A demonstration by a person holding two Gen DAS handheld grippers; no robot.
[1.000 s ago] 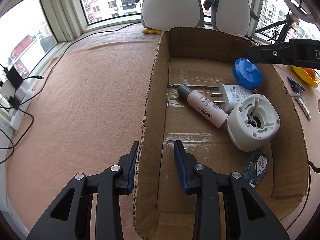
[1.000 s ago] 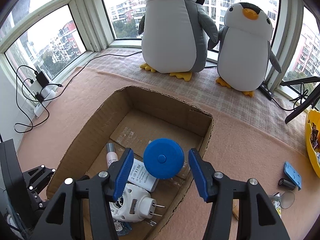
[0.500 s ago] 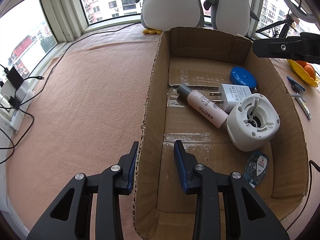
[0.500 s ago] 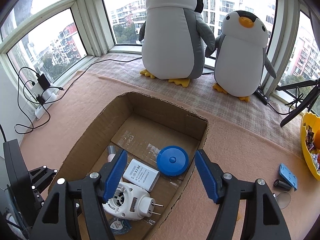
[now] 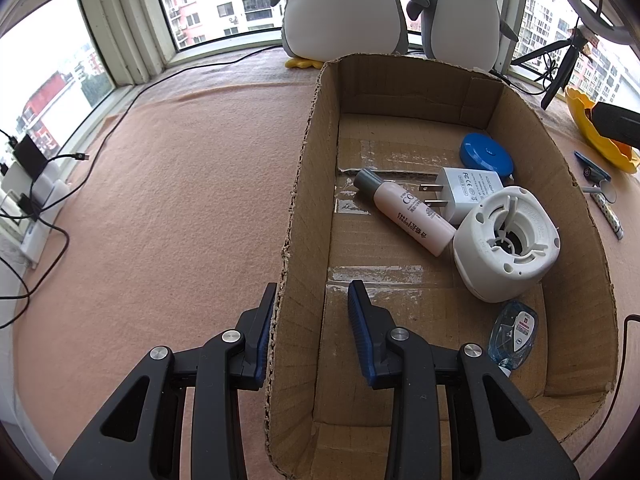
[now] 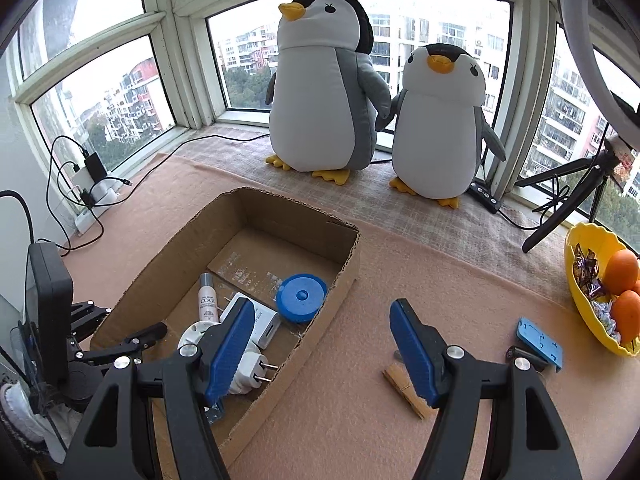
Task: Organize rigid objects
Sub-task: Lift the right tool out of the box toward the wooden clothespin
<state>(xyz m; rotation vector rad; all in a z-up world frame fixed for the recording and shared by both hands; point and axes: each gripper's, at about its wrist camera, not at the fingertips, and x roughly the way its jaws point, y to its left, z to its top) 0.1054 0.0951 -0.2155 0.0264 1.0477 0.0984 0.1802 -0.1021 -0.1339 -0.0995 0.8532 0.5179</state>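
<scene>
A cardboard box (image 5: pixel 304 184) (image 6: pixel 344 280) sits on the pink mat. Inside lie a blue round disc (image 5: pixel 486 156) (image 6: pixel 301 297), a white charger (image 5: pixel 466 192), a pale bottle (image 5: pixel 404 210) (image 6: pixel 208 302), a white round device (image 5: pixel 506 242) and a small blue-clear item (image 5: pixel 514 332). My left gripper (image 5: pixel 312 320) straddles the box's left wall, one finger (image 5: pixel 262 332) outside touching it, the other inside with a gap. My right gripper (image 6: pixel 324 354) is open and empty, raised above the box's right wall. On the mat lie a wooden clothespin (image 6: pixel 404 392), a blue flat piece (image 6: pixel 540 344) and a small dark cylinder (image 6: pixel 520 354).
Two plush penguins (image 6: pixel 324 92) stand at the window behind the box. A yellow bowl (image 6: pixel 576 280) with oranges and sweets is at far right. A tripod (image 6: pixel 568 196) stands back right. Cables and a power strip (image 5: pixel 36 200) lie at left.
The right gripper let go of the blue disc, which now lies in the box. The gripper opened wider, rose and drew back to the right. The left gripper has not moved.
</scene>
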